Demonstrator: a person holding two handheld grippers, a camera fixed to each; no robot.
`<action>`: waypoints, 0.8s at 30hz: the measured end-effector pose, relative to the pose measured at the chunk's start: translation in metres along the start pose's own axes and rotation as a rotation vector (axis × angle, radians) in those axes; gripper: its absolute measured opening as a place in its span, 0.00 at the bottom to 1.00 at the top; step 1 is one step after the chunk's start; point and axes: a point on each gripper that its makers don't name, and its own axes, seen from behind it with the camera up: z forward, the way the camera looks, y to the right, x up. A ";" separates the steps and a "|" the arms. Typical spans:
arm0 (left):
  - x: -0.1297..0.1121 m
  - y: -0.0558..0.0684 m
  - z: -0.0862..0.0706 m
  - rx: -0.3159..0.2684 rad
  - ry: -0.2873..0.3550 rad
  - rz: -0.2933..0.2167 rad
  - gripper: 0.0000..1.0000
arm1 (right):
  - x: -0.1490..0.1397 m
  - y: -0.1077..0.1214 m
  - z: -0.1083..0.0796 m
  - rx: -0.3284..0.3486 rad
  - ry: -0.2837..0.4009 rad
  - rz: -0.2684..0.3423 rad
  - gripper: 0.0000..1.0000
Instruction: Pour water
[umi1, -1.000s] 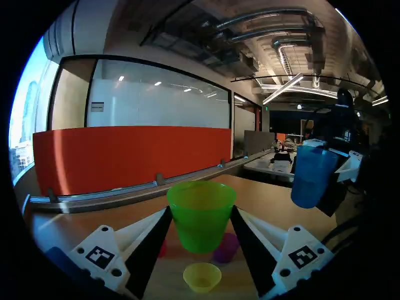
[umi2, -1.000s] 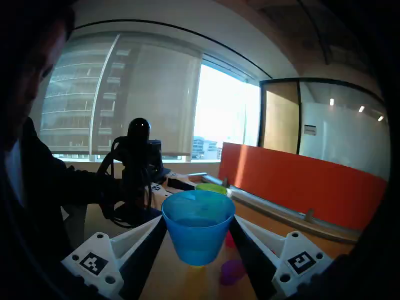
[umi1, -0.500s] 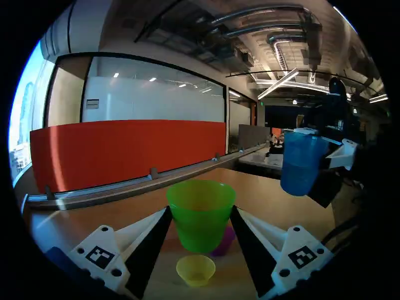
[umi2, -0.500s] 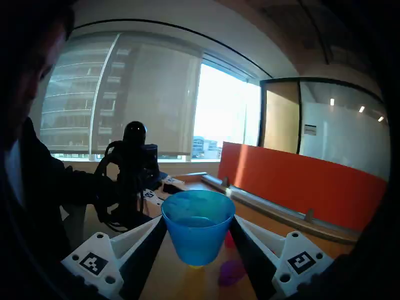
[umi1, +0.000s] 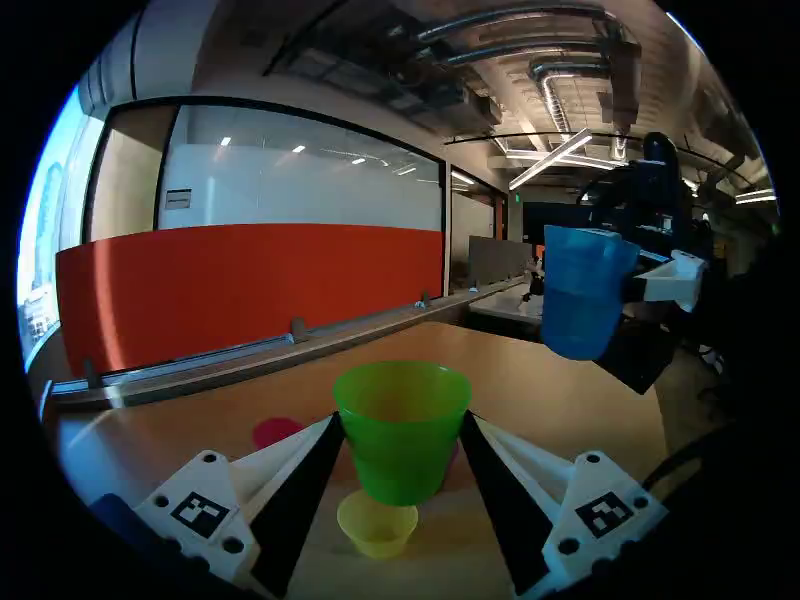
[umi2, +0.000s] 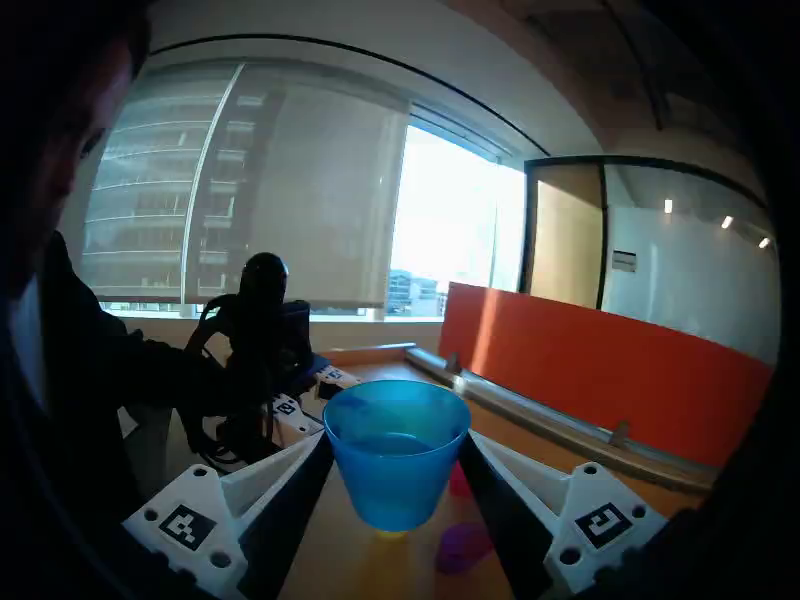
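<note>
Cups, four in the left gripper view: one small pink cup (umi1: 277, 432) left of the left gripper (umi1: 402, 420), one green cup (umi1: 402, 455) clamped between its fingers, one small yellow cup (umi1: 377, 522) beneath. Up right, one blue cup (umi1: 582, 292) holding water, gripped by the right gripper (umi2: 396, 440).

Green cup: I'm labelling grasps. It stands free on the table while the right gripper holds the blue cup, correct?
No. The left gripper view shows the green cup clamped in the left gripper, not free on the table; the right gripper does hold the blue cup.
</note>
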 end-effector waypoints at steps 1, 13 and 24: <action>-0.001 0.001 0.000 -0.001 -0.001 -0.001 0.83 | 0.000 0.000 0.000 0.000 0.000 -0.001 0.89; -0.016 0.009 -0.007 -0.024 -0.016 -0.010 0.83 | 0.000 0.006 0.004 0.005 -0.004 -0.018 0.88; -0.024 0.016 -0.011 -0.047 -0.026 -0.008 0.83 | -0.001 0.008 0.012 0.021 -0.010 -0.047 0.88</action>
